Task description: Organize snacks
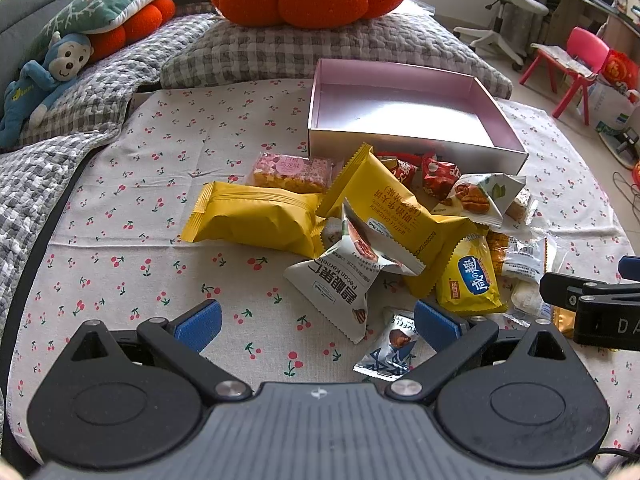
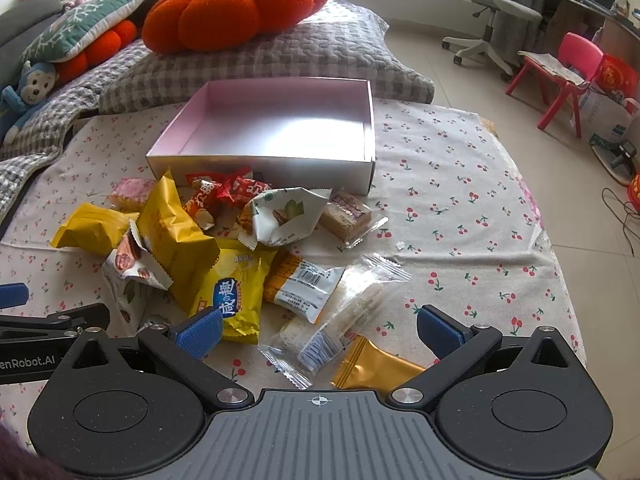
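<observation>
From the left wrist, the left gripper (image 1: 318, 326) has its fingers wide apart, holding nothing, near the white pecan packet (image 1: 340, 280). The pink box (image 1: 408, 148) sits empty behind the snack pile.

From the right wrist, the right gripper (image 2: 320, 330) is spread apart too, over a clear wafer packet (image 2: 340, 320). I think it should grab one packet only.

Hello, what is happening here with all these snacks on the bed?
A person holds a hand-held gripper in each hand over a pile of snack packets on a cherry-print cloth. The left hand-held gripper and the right hand-held gripper are both open and hold nothing. The pink box behind the pile is empty, so the sorting has not begun. An orange pumpkin cushion lies further back.
</observation>
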`<state>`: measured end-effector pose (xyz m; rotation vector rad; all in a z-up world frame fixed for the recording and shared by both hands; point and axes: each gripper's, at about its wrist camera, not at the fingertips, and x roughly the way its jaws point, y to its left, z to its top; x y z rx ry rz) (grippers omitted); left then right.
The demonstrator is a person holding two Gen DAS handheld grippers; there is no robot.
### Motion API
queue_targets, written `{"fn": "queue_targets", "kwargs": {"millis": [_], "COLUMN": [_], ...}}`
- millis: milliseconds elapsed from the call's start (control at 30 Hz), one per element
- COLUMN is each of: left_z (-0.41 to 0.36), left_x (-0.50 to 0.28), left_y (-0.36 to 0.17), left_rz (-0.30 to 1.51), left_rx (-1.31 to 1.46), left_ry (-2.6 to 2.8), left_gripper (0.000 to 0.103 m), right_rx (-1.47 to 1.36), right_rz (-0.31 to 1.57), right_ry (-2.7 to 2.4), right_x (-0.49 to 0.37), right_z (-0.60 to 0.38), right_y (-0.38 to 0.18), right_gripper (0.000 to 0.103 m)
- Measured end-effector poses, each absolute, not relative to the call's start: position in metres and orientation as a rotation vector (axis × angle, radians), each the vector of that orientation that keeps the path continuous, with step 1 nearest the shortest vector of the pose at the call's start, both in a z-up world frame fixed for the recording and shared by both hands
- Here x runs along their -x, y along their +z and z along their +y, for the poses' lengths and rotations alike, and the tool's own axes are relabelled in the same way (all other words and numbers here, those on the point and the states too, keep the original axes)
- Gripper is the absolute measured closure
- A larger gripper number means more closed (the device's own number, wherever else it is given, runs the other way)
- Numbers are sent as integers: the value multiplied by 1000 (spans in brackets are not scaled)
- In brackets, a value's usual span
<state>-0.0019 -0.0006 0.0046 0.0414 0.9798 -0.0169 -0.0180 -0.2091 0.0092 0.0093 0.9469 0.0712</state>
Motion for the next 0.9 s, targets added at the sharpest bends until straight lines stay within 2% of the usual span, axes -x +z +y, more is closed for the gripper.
{"fn": "queue_targets", "kwargs": {"millis": [900], "left_z": [-1], "left_x": [1], "left_y": [5], "left_rz": [984], "left_rx": [-43], "left_ry": [-16], "left_gripper": [0], "right_rx": [-6], "right_rz": [949], "right_ry": [71], "right_x": [17], "right_z": [-207], "right_y": [11], "right_gripper": [0]}}
